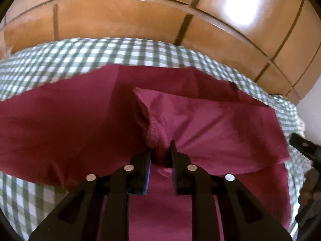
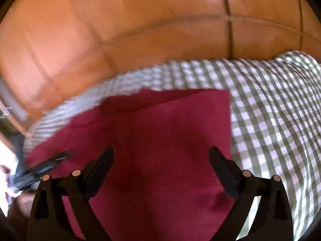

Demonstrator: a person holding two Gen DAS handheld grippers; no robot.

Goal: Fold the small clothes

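Observation:
A maroon garment (image 1: 60, 124) lies spread on a green-and-white checked cloth (image 1: 120, 52). My left gripper (image 1: 160, 150) is shut on a bunched fold of it. The pinched fabric rises in a ridge ahead of the fingers, and a flap (image 1: 200, 124) drapes to the right. In the right wrist view the same garment (image 2: 160, 124) lies flat with a straight right edge. Just above it my right gripper (image 2: 161, 154) stands open, with nothing between its fingers. The left gripper (image 2: 46, 166) shows blurred at that view's left edge, and the right gripper (image 1: 305, 148) appears at the left wrist view's right edge.
The checked cloth (image 2: 270, 110) extends beyond the garment to the right and the far side. Past its far edge is an orange-brown tiled floor (image 1: 120, 16) with dark grout lines. A pale wall or surface (image 1: 313, 112) shows at the far right.

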